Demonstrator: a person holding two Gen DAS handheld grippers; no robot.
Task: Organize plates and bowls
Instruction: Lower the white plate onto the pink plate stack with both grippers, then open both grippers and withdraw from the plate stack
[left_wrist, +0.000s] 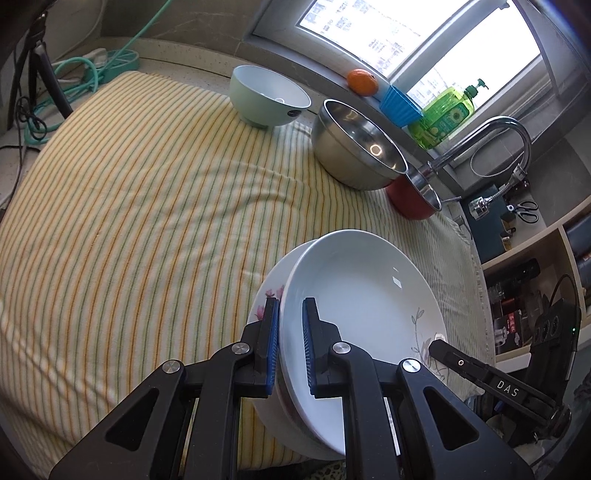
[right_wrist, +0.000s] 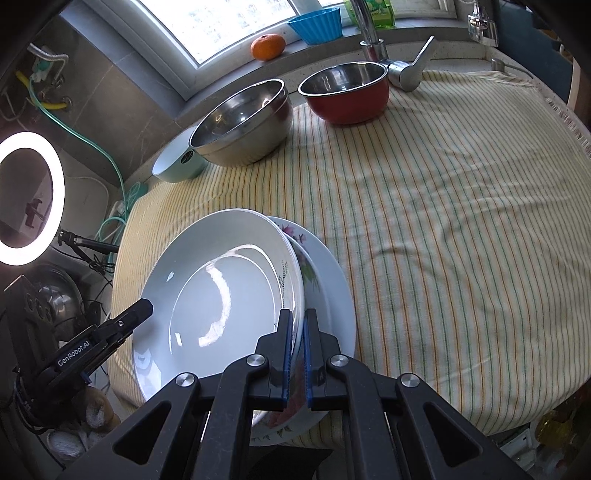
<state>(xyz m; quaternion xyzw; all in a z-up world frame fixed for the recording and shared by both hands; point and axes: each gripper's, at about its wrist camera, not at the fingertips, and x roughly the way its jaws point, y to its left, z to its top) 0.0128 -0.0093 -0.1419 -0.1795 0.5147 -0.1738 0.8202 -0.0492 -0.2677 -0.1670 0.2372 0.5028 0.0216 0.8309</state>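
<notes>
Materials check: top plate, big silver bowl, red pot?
Top plate: looks like glazed ceramic, glossy white with sharp window glare; could be melamine.
Big silver bowl: stainless steel by its look, mirror-like reflections inside.
Red pot: metal, shiny bare inside, smooth red coating outside, probably enamel or paint.

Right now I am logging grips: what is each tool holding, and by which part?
Both hold the white plate, the top one of the stack, by its rim: the left tool on one side, the right tool on the opposite side.
</notes>
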